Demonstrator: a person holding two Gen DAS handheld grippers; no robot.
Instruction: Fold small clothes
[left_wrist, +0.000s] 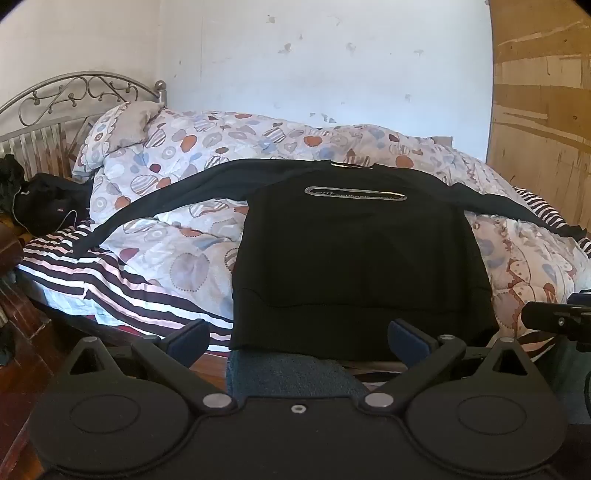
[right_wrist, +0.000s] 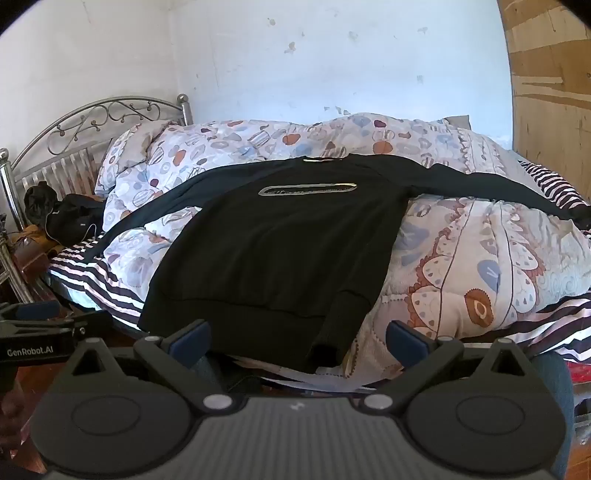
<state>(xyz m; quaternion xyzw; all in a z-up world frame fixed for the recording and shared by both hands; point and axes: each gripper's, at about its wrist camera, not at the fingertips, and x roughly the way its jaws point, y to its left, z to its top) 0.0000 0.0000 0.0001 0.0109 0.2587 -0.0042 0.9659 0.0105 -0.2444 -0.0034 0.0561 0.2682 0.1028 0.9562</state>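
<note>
Left wrist view shows my left gripper (left_wrist: 299, 336) with its jaws wide apart and empty, hanging just short of the bed's near edge; my right gripper (right_wrist: 299, 338) is the same, spread and holding nothing. Between them lies the black long-sleeved sweatshirt (left_wrist: 354, 258), spread face-up on the patterned duvet (left_wrist: 177, 236), its hem reaching the bed's near edge and its collar pointing at the wall. I judge folding has not yet begun: both sleeves run out sideways toward the head and foot of the bed, and the body lies flat. The next move, I think, calls for pinching a sleeve or a hem corner on each side and carrying it inward over the chest. The cloth looks soft and fairly thick, with a silver oval logo (right_wrist: 308, 190) across the chest, and one near hem corner (right_wrist: 332, 332) appears bunched or turned under.
</note>
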